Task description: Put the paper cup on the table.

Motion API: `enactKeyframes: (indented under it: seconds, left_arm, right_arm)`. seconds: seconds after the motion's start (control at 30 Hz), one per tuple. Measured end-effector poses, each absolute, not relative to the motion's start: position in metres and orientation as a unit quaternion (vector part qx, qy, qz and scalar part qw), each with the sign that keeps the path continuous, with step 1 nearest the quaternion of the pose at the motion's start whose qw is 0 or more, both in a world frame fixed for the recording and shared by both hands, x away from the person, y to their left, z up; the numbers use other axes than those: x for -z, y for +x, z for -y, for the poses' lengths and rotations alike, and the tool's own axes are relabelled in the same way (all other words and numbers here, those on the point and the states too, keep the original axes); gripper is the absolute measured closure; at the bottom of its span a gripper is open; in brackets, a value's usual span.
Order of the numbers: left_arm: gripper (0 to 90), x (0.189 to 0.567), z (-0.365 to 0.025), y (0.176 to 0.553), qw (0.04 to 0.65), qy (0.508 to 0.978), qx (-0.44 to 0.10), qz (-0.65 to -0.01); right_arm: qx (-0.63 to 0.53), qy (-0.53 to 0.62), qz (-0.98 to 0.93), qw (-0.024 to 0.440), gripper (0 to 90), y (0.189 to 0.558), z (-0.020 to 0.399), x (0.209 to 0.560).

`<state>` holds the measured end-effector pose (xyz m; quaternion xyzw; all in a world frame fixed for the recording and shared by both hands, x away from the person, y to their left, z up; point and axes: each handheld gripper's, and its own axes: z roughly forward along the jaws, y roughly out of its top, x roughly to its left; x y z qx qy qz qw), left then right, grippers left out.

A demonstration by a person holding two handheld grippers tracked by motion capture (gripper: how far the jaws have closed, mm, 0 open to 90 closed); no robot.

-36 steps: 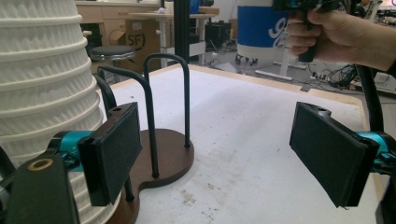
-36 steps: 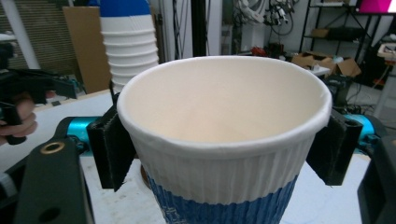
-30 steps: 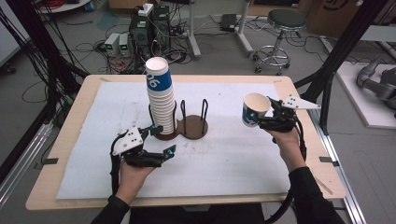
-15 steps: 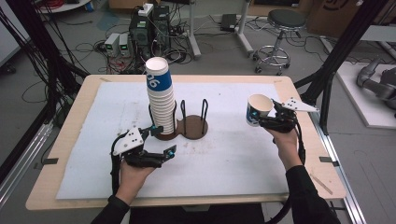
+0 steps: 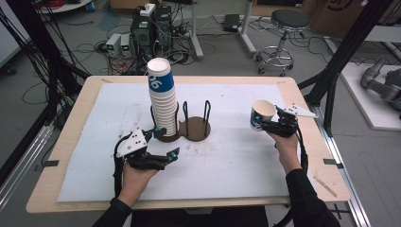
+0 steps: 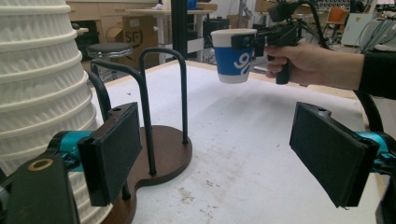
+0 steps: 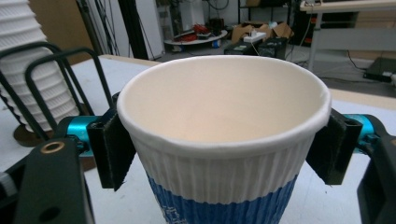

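Right gripper (image 5: 263, 124) gripped blue-and-white ribbed paper cup (image 5: 258, 115) upright above counter (image 5: 236, 156), lower than a second earlier | left gripper (image 5: 161, 142) stood part-open, empty, beside tall paper cup stack (image 5: 162, 101) | judgement: set-down approaching.

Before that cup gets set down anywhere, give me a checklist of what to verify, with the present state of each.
1. Right gripper pads on both sides of the cup: ok.
2. Cup upright, mouth up: ok.
3. Cup off the table, held in the air: ok.
4. Empty side of the cup holder free: ok.
5. Cup stack standing straight in its holder side: ok.
6. Left gripper open, holding nothing, beside the stack: ok.
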<state>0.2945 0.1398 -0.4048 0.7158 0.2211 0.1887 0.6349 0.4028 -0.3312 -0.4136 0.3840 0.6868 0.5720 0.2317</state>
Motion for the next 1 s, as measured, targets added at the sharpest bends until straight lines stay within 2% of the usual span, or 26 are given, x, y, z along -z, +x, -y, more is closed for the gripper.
enactKeyframes:
  seconds: [0.2,0.63,1.0]
  left_arm:
    - [16.7,0.406,-0.140,0.295,0.633,0.718,-0.188,-0.221]
    - [16.7,0.407,-0.139,0.294,0.632,0.719,-0.186,-0.222]
    - [16.7,0.408,-0.139,0.294,0.630,0.721,-0.185,-0.223]
  right_arm:
    - [-0.565,0.402,-0.686,0.223,22.0,0.410,0.329,0.427]
    - [-0.551,0.417,-0.680,0.248,21.9,0.417,0.326,0.438]
    - [-0.534,0.429,-0.685,0.248,21.8,0.420,0.328,0.443]
